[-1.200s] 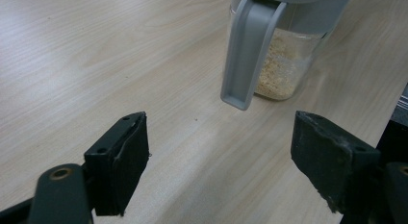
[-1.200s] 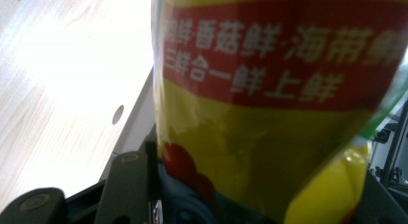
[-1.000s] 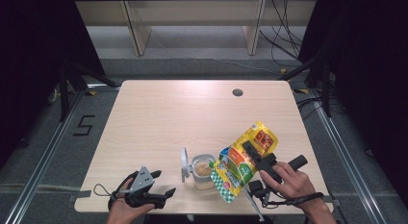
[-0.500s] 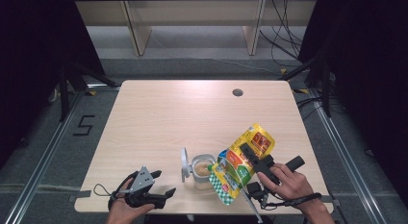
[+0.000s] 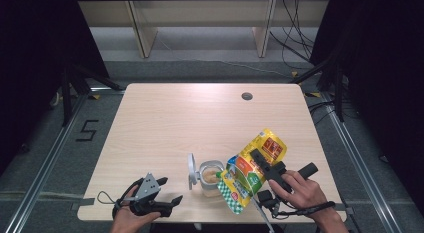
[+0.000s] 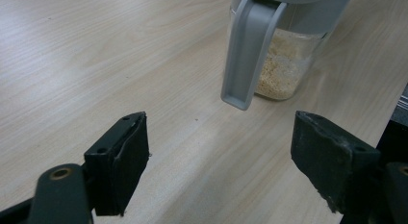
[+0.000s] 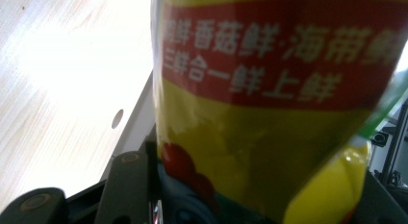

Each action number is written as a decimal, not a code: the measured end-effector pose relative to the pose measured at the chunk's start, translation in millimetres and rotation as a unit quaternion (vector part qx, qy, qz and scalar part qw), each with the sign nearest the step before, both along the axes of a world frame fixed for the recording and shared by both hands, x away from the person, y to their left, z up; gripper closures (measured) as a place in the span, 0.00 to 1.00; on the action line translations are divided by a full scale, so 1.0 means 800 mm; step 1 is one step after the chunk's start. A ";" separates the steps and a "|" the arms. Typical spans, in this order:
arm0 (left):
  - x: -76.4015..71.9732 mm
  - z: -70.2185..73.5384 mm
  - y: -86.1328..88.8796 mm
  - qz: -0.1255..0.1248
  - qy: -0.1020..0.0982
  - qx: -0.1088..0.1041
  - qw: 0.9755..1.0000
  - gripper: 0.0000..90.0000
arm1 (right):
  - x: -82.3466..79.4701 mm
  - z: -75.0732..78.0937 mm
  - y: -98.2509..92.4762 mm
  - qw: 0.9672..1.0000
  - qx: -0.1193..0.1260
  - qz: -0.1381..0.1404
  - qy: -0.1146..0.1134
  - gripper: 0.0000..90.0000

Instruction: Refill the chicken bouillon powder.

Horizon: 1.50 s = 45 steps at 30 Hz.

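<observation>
My right gripper (image 5: 261, 164) is shut on a yellow, red and green food pouch (image 5: 248, 171), tilted with its lower end over a small clear jar (image 5: 210, 176). The jar stands near the table's front edge, its grey hinged lid (image 5: 191, 170) flipped up on the left side. Pale granules lie in the jar (image 6: 283, 65), and its lid (image 6: 248, 46) hangs down in front in the left gripper view. The pouch (image 7: 269, 99) presses close against the lens in the right gripper view. My left gripper (image 5: 167, 193) rests at the front left, open, with nothing between its pads, pointing toward the jar.
The light wooden table (image 5: 200, 118) has a round cable hole (image 5: 246, 96) at the back right. Wooden shelving legs and cables stand on the floor beyond the table. Dark curtains flank both sides.
</observation>
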<state>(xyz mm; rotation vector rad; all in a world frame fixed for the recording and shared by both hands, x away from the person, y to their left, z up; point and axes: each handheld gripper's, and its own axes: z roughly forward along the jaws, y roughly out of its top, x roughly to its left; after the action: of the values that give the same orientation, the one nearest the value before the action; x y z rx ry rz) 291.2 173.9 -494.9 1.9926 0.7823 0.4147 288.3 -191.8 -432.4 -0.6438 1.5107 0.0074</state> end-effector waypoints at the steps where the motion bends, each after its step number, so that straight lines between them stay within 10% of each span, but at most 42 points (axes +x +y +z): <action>1: 0.000 0.000 0.000 0.000 -0.001 0.000 1.000 0.23 | 0.001 -0.003 -0.002 1.000 0.022 -0.001 0.013 0.57; 24: -0.002 0.000 -0.001 0.004 0.011 -0.002 1.000 0.23 | -0.006 0.005 0.000 1.000 -0.010 0.007 -0.004 0.57; 29: 0.000 0.000 0.000 -0.002 0.004 0.005 1.000 0.23 | -0.003 -0.001 -0.003 1.000 0.020 0.007 0.010 0.57; 36: 0.000 -0.001 -0.001 0.000 0.006 0.001 1.000 0.23 | -0.004 0.004 -0.002 1.000 -0.004 0.003 -0.002 0.57; 38: 0.001 -0.001 -0.001 -0.001 0.003 -0.002 1.000 0.23 | -0.003 0.000 -0.003 1.000 0.027 0.005 0.008 0.57; 44: 0.000 0.001 0.000 -0.003 0.003 0.009 1.000 0.23 | -0.004 0.002 -0.003 1.000 0.000 -0.002 0.000 0.57; 45: 0.000 0.001 0.001 -0.002 0.001 0.010 1.000 0.23 | -0.002 -0.003 -0.003 0.999 0.030 0.003 0.015 0.57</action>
<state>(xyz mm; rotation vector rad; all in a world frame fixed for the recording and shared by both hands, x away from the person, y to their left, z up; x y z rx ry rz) 291.4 174.4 -493.9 2.0129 0.7782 0.4199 286.5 -194.5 -434.8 -0.6012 1.5323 0.0669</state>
